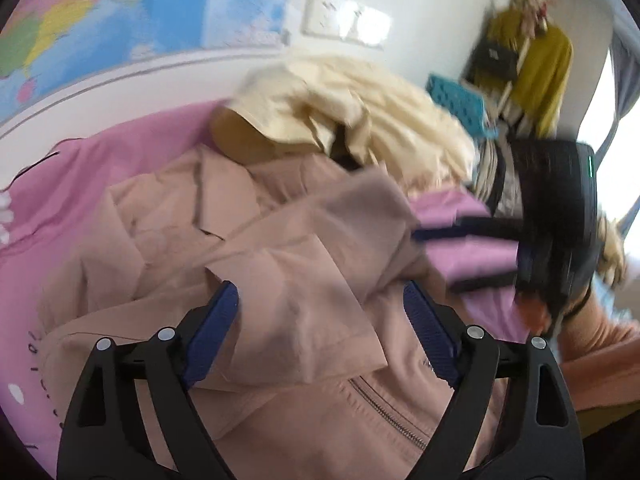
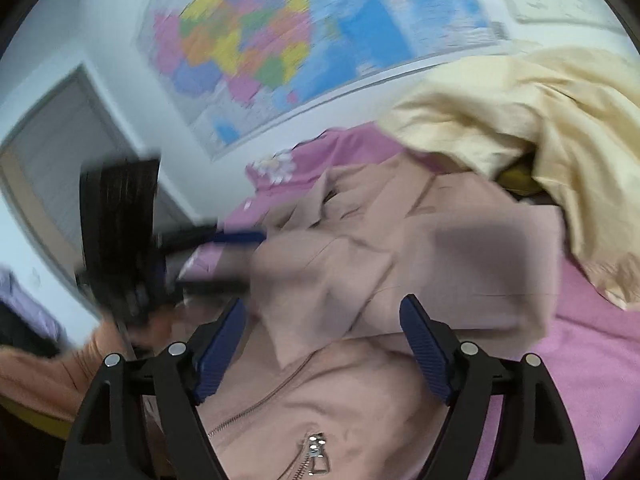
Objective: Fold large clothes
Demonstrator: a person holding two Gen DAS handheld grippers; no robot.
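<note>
A dusty-pink zip jacket (image 1: 280, 264) lies crumpled on a pink sheet (image 1: 60, 208). My left gripper (image 1: 320, 292) is open just above the jacket's front, a fabric fold between its blue pads, not pinched. In the right wrist view the same jacket (image 2: 360, 264) fills the middle, its zipper pull (image 2: 316, 454) near the bottom. My right gripper (image 2: 324, 312) is open above it, nothing held. The right gripper shows in the left wrist view (image 1: 452, 256) at the jacket's right edge, jaws apart. The left gripper shows blurred in the right wrist view (image 2: 240, 260) at the jacket's left edge.
A cream-yellow garment (image 1: 360, 104) is heaped behind the jacket, also in the right wrist view (image 2: 540, 120). A coloured wall map (image 2: 280, 40) hangs behind the bed. A teal basket (image 1: 456, 100) and hanging clothes (image 1: 540, 64) stand at the far right. The person's orange sleeve (image 1: 600, 360) is at the right.
</note>
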